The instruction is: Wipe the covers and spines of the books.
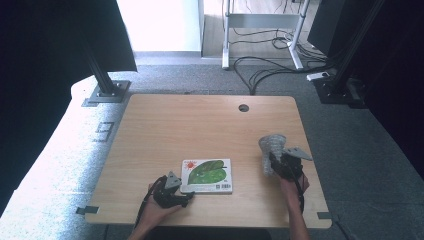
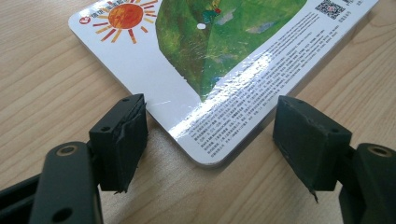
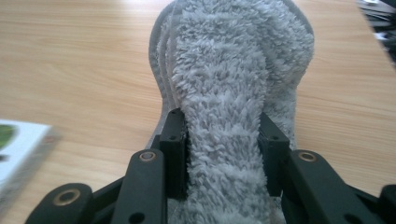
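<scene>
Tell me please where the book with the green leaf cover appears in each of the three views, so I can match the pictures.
High view: the book lies flat near the table's front edge, left of centre, beside the left gripper.
Left gripper view: its corner points between the open jaws.
Right gripper view: a blurred edge of it shows at lower left, beside the grey towel.
Shared landmark: the wooden table.

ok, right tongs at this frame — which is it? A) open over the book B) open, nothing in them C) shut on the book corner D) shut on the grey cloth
D: in the right gripper view the right tongs press on both sides of the folded grey cloth; the book lies by the open left tongs, its corner between the jaws, unclamped.
</scene>
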